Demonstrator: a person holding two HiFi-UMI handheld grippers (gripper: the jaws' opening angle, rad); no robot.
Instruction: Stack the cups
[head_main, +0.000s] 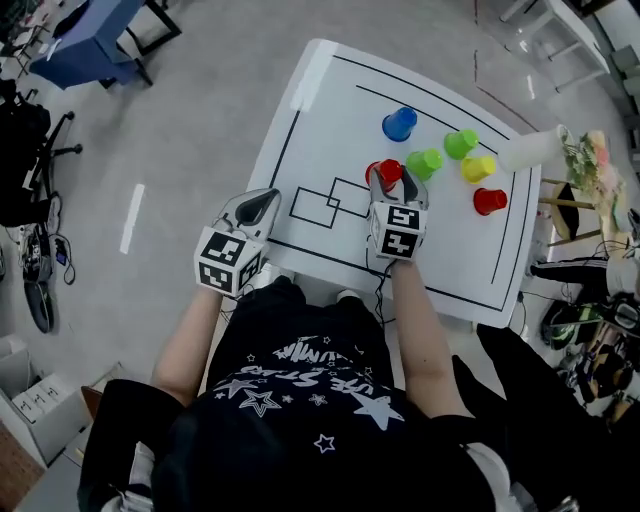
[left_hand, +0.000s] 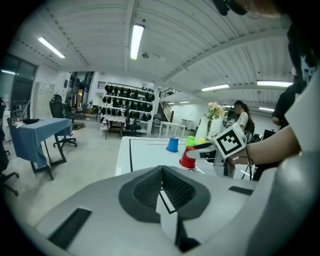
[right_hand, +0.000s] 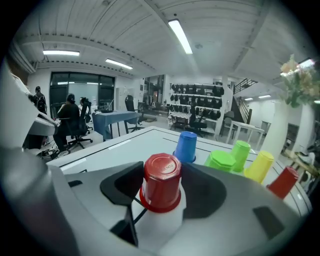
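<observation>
An upturned red cup (head_main: 388, 170) (right_hand: 162, 181) stands on the white table (head_main: 330, 100) between the pads of my right gripper (head_main: 392, 179) (right_hand: 162, 172), which is shut on its sides. Beyond it stand a blue cup (head_main: 399, 123) (right_hand: 187, 146), two green cups (head_main: 425, 162) (head_main: 461, 143), a yellow cup (head_main: 478, 168) and a second red cup (head_main: 490, 200), all upside down. My left gripper (head_main: 270, 197) (left_hand: 162, 172) hovers at the table's near left edge, shut with nothing in it. From the left gripper view I see the held red cup (left_hand: 188, 159) and the right gripper's marker cube.
Black outlines are drawn on the table, with a pair of small rectangles (head_main: 325, 205) near the front. A white vase with flowers (head_main: 535, 150) stands at the right edge. Chairs, a blue-covered table (head_main: 85, 35) and bags stand on the floor around.
</observation>
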